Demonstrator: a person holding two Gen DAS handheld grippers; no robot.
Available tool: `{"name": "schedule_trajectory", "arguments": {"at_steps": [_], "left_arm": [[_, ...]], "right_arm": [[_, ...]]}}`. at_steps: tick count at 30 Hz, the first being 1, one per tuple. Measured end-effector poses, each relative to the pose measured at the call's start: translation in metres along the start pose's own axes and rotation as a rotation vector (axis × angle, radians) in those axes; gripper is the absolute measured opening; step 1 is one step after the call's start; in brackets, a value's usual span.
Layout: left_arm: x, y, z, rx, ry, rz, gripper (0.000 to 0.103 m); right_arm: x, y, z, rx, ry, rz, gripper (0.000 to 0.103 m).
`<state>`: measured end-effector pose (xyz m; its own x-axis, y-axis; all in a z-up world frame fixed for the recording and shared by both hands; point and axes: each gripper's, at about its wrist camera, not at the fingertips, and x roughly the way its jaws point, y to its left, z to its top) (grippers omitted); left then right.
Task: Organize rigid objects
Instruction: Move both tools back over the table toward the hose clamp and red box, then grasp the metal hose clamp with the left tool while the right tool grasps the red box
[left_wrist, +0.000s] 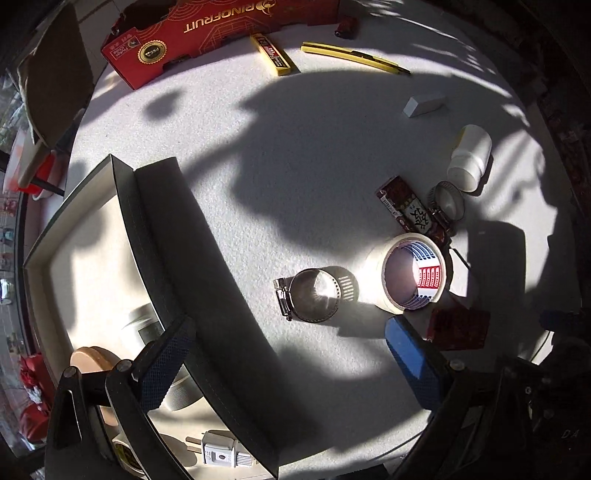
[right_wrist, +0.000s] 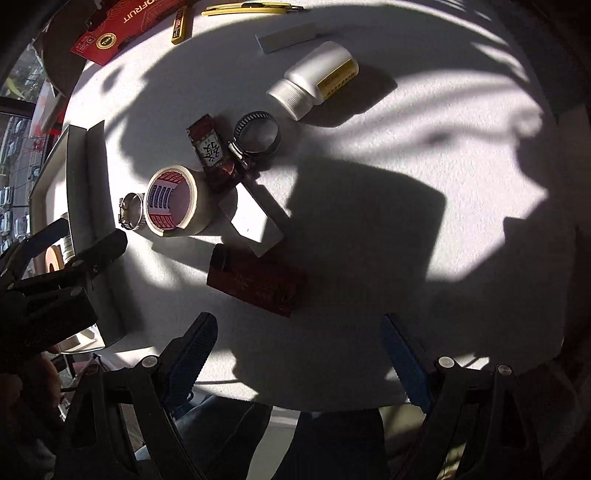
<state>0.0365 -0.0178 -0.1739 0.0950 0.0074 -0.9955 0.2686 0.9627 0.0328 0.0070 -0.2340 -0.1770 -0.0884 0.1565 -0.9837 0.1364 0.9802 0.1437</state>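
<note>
Your left gripper (left_wrist: 291, 365) and right gripper (right_wrist: 301, 354) both hang spread and empty above the tape roll (left_wrist: 410, 275) and hose clamp (left_wrist: 314, 295).

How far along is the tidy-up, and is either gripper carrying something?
Partly done: the box already holds a white plug and round items. Nothing is in hand; left gripper and right gripper are open and empty. Left on the table: tape roll, hose clamps, white bottle, yellow cutter.
</note>
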Motion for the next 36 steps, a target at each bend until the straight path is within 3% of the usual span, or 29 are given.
{"name": "schedule_trajectory", "arguments": {"at_steps": [5, 8, 12, 18, 20, 24, 27, 30, 32, 34, 36], "left_arm": [[0.021, -0.004, 0.006, 0.019, 0.032, 0.044, 0.103], [0.028, -0.002, 0.009, 0.008, 0.055, 0.046, 0.103], [0.037, 0.001, 0.013, 0.019, 0.054, 0.077, 0.103], [0.046, 0.021, 0.017, -0.030, 0.044, 0.008, 0.103], [0.048, 0.033, 0.017, -0.069, 0.051, -0.032, 0.103], [0.050, 0.039, 0.019, -0.069, 0.052, -0.028, 0.103], [0.051, 0.041, 0.019, -0.063, 0.041, -0.028, 0.103], [0.048, 0.040, 0.015, -0.061, 0.031, -0.027, 0.103], [0.047, 0.043, 0.013, -0.063, 0.039, -0.028, 0.103], [0.047, 0.043, 0.013, -0.067, 0.048, -0.027, 0.103], [0.048, 0.041, 0.015, -0.077, 0.051, -0.027, 0.103]], "right_arm": [[0.010, 0.000, 0.003, -0.011, -0.002, 0.021, 0.090], [0.020, 0.020, 0.001, -0.032, 0.009, 0.034, 0.090], [0.034, 0.026, 0.010, 0.042, 0.035, 0.065, 0.090], [0.049, 0.039, 0.019, 0.162, 0.023, 0.061, 0.090], [0.049, 0.041, 0.020, 0.196, -0.002, 0.043, 0.091], [0.045, 0.048, 0.023, 0.220, -0.035, 0.015, 0.091], [0.047, 0.057, 0.017, 0.192, -0.038, -0.002, 0.091], [0.054, 0.072, 0.009, 0.123, -0.026, -0.087, 0.091], [0.055, 0.082, 0.005, 0.078, -0.036, -0.135, 0.087], [0.050, 0.084, 0.004, 0.050, -0.055, -0.141, 0.075], [0.046, 0.073, 0.005, 0.053, -0.062, -0.179, 0.073]]}}
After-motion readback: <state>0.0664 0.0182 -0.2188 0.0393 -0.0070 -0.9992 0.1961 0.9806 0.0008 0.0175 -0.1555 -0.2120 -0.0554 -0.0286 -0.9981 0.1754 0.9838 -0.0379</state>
